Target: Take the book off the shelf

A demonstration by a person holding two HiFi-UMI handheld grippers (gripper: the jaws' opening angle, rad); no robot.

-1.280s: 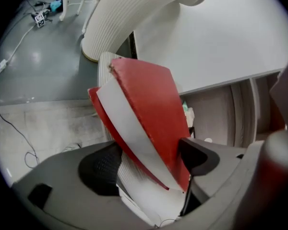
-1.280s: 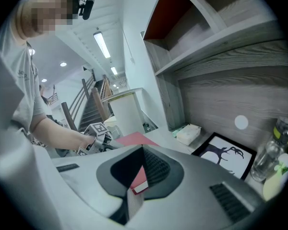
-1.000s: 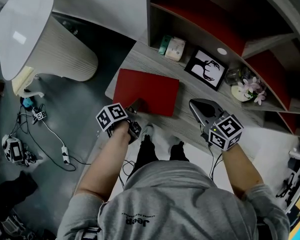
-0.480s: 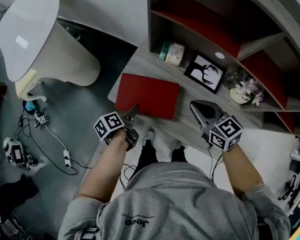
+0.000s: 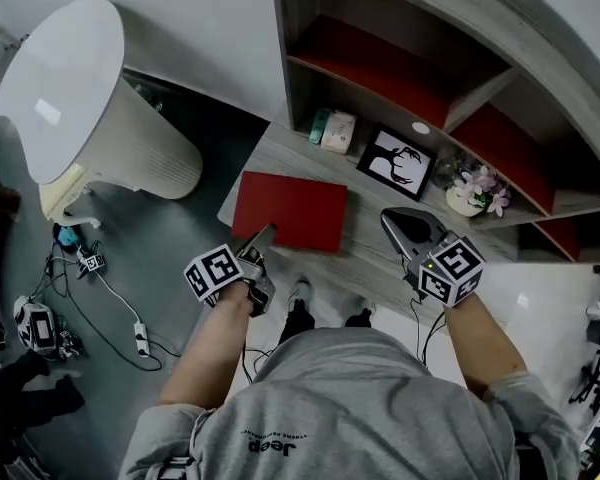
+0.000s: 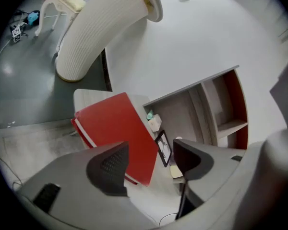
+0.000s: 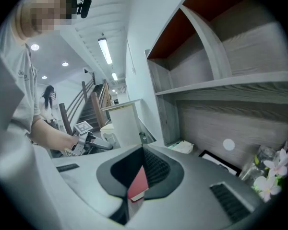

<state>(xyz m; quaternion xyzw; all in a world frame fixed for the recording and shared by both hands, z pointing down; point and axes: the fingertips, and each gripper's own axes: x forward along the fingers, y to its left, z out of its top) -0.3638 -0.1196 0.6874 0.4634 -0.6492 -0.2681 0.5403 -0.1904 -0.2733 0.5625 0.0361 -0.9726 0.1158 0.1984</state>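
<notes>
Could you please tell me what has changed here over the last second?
The left gripper has drawn back toward the person. Its tips, which reached over the near edge of the red book, now sit just at that edge, with the jaws apart and holding nothing. The book still lies flat on the counter, and the right gripper has stayed beside it.

We saw only a thin red sliver of the book (image 7: 138,186) in the right gripper view. The rest lay hidden behind the right gripper (image 7: 143,149) and its closed jaws. In the left gripper view, the book's near corner was lost behind one jaw of the left gripper (image 6: 150,151), and the picture frame (image 6: 162,146) just beyond the book was half covered by the other. The packets (image 5: 330,128) beyond the book were too small to read. The shelf (image 5: 283,28) behind the book ran off the head view's top edge.
</notes>
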